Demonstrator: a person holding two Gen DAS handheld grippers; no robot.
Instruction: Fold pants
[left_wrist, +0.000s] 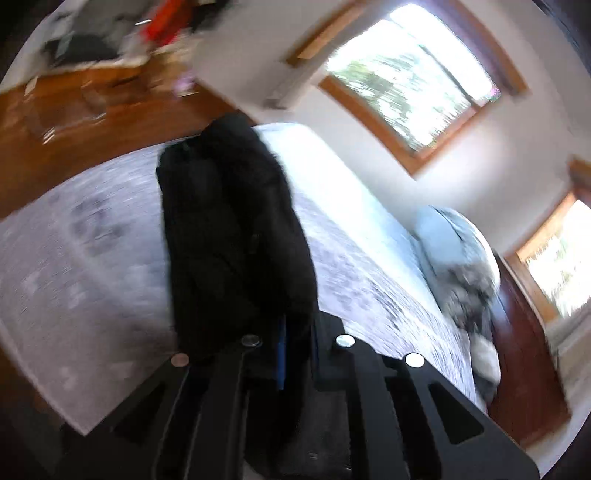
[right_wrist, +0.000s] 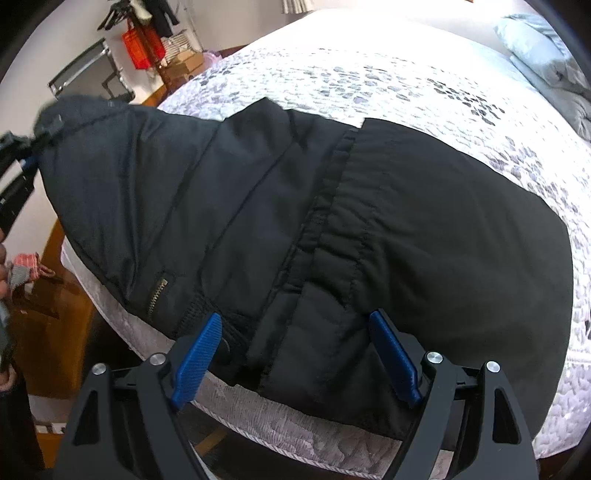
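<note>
Black pants (right_wrist: 369, 221) lie spread over the near edge of the bed (right_wrist: 406, 74), with a gathered seam and a small zipper (right_wrist: 157, 291) showing. In the right wrist view my right gripper (right_wrist: 295, 336) hovers open just over the near fabric, and its blue pads (right_wrist: 199, 350) touch nothing. At the far left my left gripper (right_wrist: 20, 158) is shut on one end of the pants, which it holds lifted off the bed. The blurred left wrist view shows that end of the pants (left_wrist: 229, 229) hanging from the left gripper (left_wrist: 291, 332) above the quilt.
The patterned white quilt (left_wrist: 74, 258) covers the bed, with grey pillows (left_wrist: 454, 251) at its head. Wooden floor (left_wrist: 74, 122), boxes and a red bag (right_wrist: 138, 48) lie beyond the bed's foot. Windows (left_wrist: 406, 74) fill the far wall. A person's hand (right_wrist: 3, 258) is at the left edge.
</note>
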